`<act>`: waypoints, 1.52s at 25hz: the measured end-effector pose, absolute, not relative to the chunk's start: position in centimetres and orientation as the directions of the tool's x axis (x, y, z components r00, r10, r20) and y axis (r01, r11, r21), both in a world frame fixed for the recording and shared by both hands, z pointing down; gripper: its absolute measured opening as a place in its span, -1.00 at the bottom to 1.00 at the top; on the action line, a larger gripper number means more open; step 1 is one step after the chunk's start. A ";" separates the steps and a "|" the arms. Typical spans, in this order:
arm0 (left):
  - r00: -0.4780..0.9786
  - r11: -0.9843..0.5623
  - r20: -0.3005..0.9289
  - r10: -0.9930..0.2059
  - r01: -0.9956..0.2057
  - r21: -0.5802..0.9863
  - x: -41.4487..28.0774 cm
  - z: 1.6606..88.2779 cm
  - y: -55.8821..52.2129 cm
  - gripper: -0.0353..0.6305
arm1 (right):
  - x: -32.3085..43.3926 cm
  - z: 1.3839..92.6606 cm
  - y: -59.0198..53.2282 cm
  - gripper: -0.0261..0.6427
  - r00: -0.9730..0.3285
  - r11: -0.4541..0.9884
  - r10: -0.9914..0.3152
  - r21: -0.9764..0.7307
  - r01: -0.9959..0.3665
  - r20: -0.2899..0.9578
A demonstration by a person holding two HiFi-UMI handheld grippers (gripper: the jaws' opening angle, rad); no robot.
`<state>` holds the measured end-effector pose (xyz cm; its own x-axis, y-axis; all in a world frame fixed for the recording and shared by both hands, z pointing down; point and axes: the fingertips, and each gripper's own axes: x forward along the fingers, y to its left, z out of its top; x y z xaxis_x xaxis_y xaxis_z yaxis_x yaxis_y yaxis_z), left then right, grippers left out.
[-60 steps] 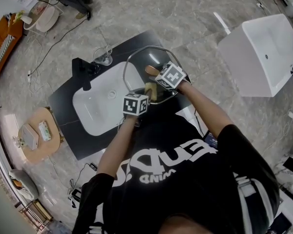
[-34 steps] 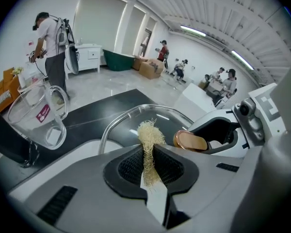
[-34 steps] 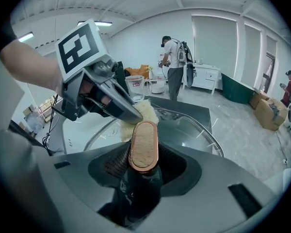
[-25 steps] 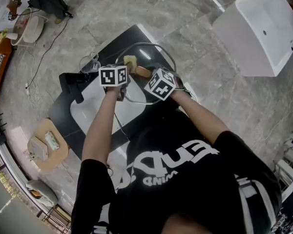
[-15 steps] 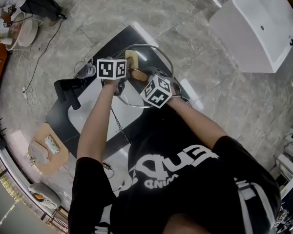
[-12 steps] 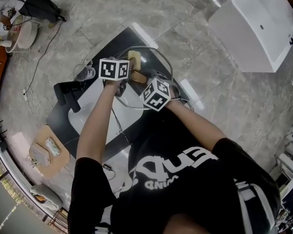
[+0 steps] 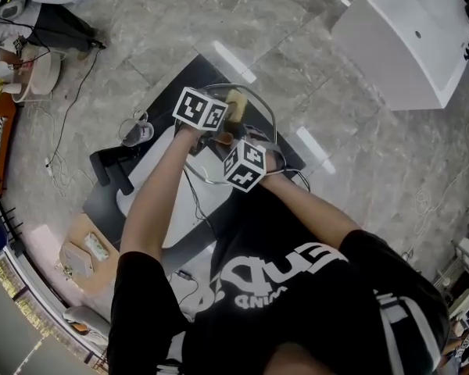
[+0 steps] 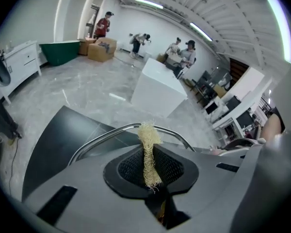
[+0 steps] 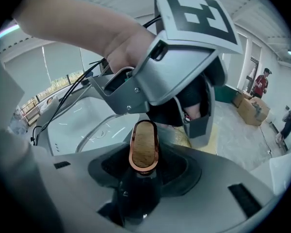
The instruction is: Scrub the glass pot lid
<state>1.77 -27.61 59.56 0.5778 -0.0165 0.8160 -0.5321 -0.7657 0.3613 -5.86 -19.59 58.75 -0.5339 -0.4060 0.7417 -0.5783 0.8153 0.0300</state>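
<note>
One lid [image 7: 255, 118], right tongs [image 9: 144, 165] gripping its knob [image 9: 144, 144], hangs over sink [image 7: 133, 198].

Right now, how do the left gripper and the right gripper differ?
The left gripper pinches a thin, fibrous scrubber; the right gripper clamps the wooden knob of the glass pot lid. The left gripper's jaws stand nearly together, the right gripper's wider apart. Both are shut on something.

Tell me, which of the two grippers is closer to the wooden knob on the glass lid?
Right. The right gripper is clamped on the wooden knob; the left gripper, pinching a loofah scrubber, sits past the knob near the lid rim.
</note>
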 end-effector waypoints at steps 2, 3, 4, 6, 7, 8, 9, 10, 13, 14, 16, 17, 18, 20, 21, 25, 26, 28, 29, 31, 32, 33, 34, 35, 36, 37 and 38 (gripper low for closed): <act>0.573 -0.795 0.820 0.024 -0.486 0.363 2.9 59.7 -27.0 -0.74 | -5.8 58.8 -19.6 -0.40 -0.527 0.811 -0.412 0.035 -0.585 0.743; 0.570 -0.807 0.820 0.046 -0.463 0.367 3.5 59.8 -26.7 -0.74 | -5.8 58.8 -19.6 -0.40 -0.523 0.808 -0.415 0.037 -0.588 0.744; 0.568 -0.817 0.820 0.069 -0.440 0.373 4.1 59.8 -26.3 -0.74 | -5.9 58.8 -19.6 -0.40 -0.520 0.805 -0.418 0.039 -0.592 0.745; 0.562 -0.831 0.820 0.109 -0.401 0.385 5.0 60.0 -25.6 -0.74 | -5.8 58.9 -19.6 -0.40 -0.516 0.798 -0.424 0.038 -0.601 0.744; 0.560 -0.835 0.819 0.123 -0.387 0.390 5.4 60.0 -25.4 -0.74 | -5.8 58.9 -19.6 -0.40 -0.516 0.795 -0.427 0.036 -0.606 0.742; 0.560 -0.838 0.818 0.135 -0.376 0.396 5.7 60.1 -25.3 -0.74 | -5.8 58.9 -19.6 -0.40 -0.517 0.792 -0.430 0.035 -0.609 0.740; 0.562 -0.839 0.815 0.145 -0.366 0.402 5.9 60.1 -25.2 -0.74 | -5.9 58.9 -19.7 -0.40 -0.518 0.790 -0.432 0.034 -0.612 0.738; 0.565 -0.841 0.811 0.152 -0.358 0.407 6.0 60.1 -25.2 -0.74 | -5.9 58.9 -19.7 -0.40 -0.518 0.790 -0.434 0.035 -0.613 0.737; 0.582 -0.846 0.799 0.151 -0.342 0.409 6.4 59.8 -25.3 -0.74 | -6.0 59.0 -19.7 -0.40 -0.518 0.789 -0.432 0.031 -0.613 0.738; 0.590 -0.848 0.794 0.146 -0.338 0.407 6.6 59.6 -25.3 -0.74 | -6.0 59.1 -19.7 -0.40 -0.519 0.788 -0.432 0.029 -0.614 0.738; 0.601 -0.857 0.787 0.141 -0.324 0.400 7.2 59.3 -25.4 -0.75 | -6.0 59.1 -19.7 -0.40 -0.518 0.786 -0.434 0.028 -0.618 0.737; 0.604 -0.862 0.784 0.143 -0.314 0.399 7.6 59.2 -25.3 -0.74 | -5.9 59.1 -19.7 -0.40 -0.517 0.784 -0.436 0.029 -0.620 0.737; 0.608 -0.865 0.780 0.147 -0.303 0.399 8.0 59.1 -25.3 -0.74 | -5.9 59.1 -19.7 -0.40 -0.516 0.783 -0.437 0.029 -0.621 0.737; 0.618 -0.869 0.770 0.158 -0.283 0.406 8.8 59.1 -25.1 -0.74 | -5.9 59.2 -19.7 -0.40 -0.514 0.781 -0.438 0.028 -0.624 0.738; 0.623 -0.870 0.765 0.163 -0.276 0.409 9.2 59.1 -25.0 -0.74 | -5.9 59.2 -19.7 -0.40 -0.513 0.780 -0.439 0.028 -0.626 0.738; 0.621 -0.870 0.759 0.194 -0.250 0.426 10.3 59.7 -24.7 -0.74 | -5.9 59.2 -19.8 -0.40 -0.518 0.771 -0.444 0.017 -0.637 0.731; 0.619 -0.868 0.757 0.208 -0.241 0.435 10.5 59.8 -24.5 -0.74 | -5.9 59.2 -19.8 -0.40 -0.521 0.768 -0.444 0.009 -0.641 0.729; 0.615 -0.860 0.752 0.238 -0.227 0.457 10.7 60.0 -24.1 -0.74 | -5.9 59.1 -19.7 -0.40 -0.527 0.761 -0.444 -0.005 -0.648 0.725; 0.611 -0.857 0.751 0.248 -0.223 0.465 10.7 60.1 -24.0 -0.74 | -5.8 59.1 -19.7 -0.40 -0.528 0.759 -0.445 -0.008 -0.651 0.724; 0.598 -0.864 0.762 0.247 -0.221 0.453 10.8 60.4 -24.1 -0.74 | -5.7 59.2 -19.7 -0.40 -0.526 0.757 -0.448 -0.007 -0.654 0.723; 0.589 -0.871 0.773 0.236 -0.223 0.437 10.8 60.6 -24.3 -0.74 | -5.7 59.2 -19.7 -0.40 -0.526 0.756 -0.449 -0.006 -0.654 0.722; 0.582 -0.878 0.782 0.222 -0.229 0.420 10.7 60.8 -24.6 -0.74 | -5.7 59.3 -19.6 -0.40 -0.526 0.757 -0.450 -0.005 -0.653 0.722; 0.580 -0.880 0.787 0.208 -0.240 0.409 10.7 60.9 -24.9 -0.74 | -5.7 59.3 -19.6 -0.40 -0.527 0.758 -0.450 -0.004 -0.652 0.721; 0.582 -0.879 0.790 0.195 -0.253 0.404 10.7 60.9 -25.2 -0.74 | -5.7 59.2 -19.6 -0.40 -0.527 0.759 -0.450 -0.002 -0.651 0.721; 0.583 -0.878 0.791 0.184 -0.265 0.399 10.6 60.9 -25.5 -0.74 | -5.7 59.2 -19.6 -0.40 -0.527 0.760 -0.449 -0.001 -0.649 0.722; 0.583 -0.877 0.794 0.174 -0.275 0.394 10.5 60.9 -25.8 -0.74 | -5.7 59.2 -19.6 -0.40 -0.526 0.761 -0.448 0.000 -0.649 0.722; 0.582 -0.877 0.796 0.163 -0.284 0.388 10.4 60.9 -26.2 -0.74 | -5.7 59.1 -19.7 -0.40 -0.526 0.762 -0.448 0.000 -0.648 0.723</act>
